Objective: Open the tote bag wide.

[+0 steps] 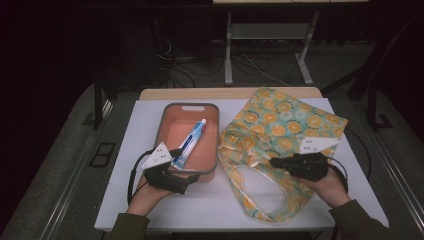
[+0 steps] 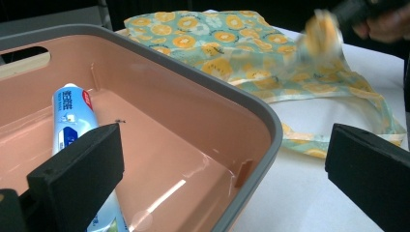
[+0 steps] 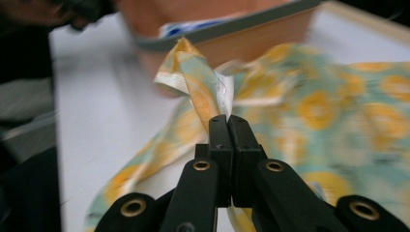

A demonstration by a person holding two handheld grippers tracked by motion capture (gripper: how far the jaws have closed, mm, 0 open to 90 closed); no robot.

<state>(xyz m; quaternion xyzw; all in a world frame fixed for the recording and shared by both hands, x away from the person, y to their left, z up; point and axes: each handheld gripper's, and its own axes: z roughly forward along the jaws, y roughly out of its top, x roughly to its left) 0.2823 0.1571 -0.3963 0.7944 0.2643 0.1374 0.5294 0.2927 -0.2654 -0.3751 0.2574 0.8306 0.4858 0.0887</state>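
Note:
A salmon tray (image 1: 187, 106) with a grey rim holds a blue-and-white toothpaste tube (image 1: 190, 142). To its right lies a teal cloth bag (image 1: 285, 125) printed with orange slices. My left gripper (image 1: 185, 165) is open at the tray's near end. In the left gripper view (image 2: 222, 145) its jaws straddle the tray's rim (image 2: 232, 92), one inside beside the tube (image 2: 72, 116), one over the white table. My right gripper (image 1: 272, 161) is shut on the bag's opening edge. The right gripper view shows it (image 3: 227, 121) pinching a fold of the bag (image 3: 338, 106), lifted off the table.
The white table top (image 1: 145, 130) has bare room left of the tray and along the front edge. The bag's handle loops (image 1: 255, 195) spread toward the front. A metal stand and cables sit on the dark floor beyond the table.

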